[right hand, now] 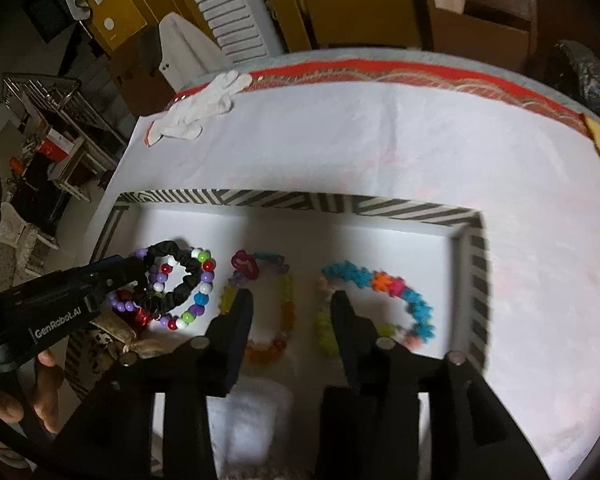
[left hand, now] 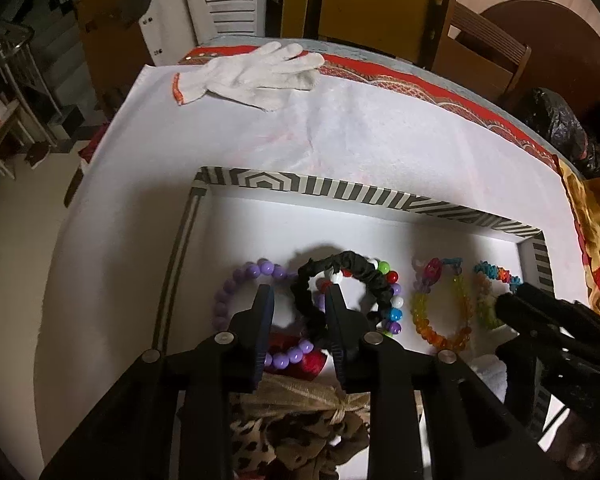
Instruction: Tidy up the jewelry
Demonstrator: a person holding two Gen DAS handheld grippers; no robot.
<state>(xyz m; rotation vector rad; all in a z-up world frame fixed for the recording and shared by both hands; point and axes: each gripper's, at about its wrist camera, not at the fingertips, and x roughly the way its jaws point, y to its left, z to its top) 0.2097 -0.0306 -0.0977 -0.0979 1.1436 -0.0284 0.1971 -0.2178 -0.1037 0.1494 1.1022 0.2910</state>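
A shallow white tray with a striped rim (left hand: 340, 192) (right hand: 300, 200) holds several bracelets. A black scrunchie (left hand: 352, 264) (right hand: 168, 252) lies over a multicolour bead bracelet (left hand: 394, 300) (right hand: 202, 300) and beside a purple bead bracelet (left hand: 240, 276). An orange-yellow bracelet (left hand: 440, 320) (right hand: 286, 304) and a blue flower-bead bracelet (left hand: 496, 274) (right hand: 380, 280) lie further right. My left gripper (left hand: 298, 296) (right hand: 138, 276) is open, one finger at the scrunchie. My right gripper (right hand: 292, 304) (left hand: 508, 300) is open, low over the tray between the two right bracelets.
A white work glove (left hand: 252, 76) (right hand: 196, 112) lies at the table's far left edge on the white cloth (left hand: 380, 140). A leopard-print scrunchie with a burlap bow (left hand: 300, 412) and a red item (left hand: 312, 360) lie at the tray's near side. A wooden chair (left hand: 480, 52) stands behind the table.
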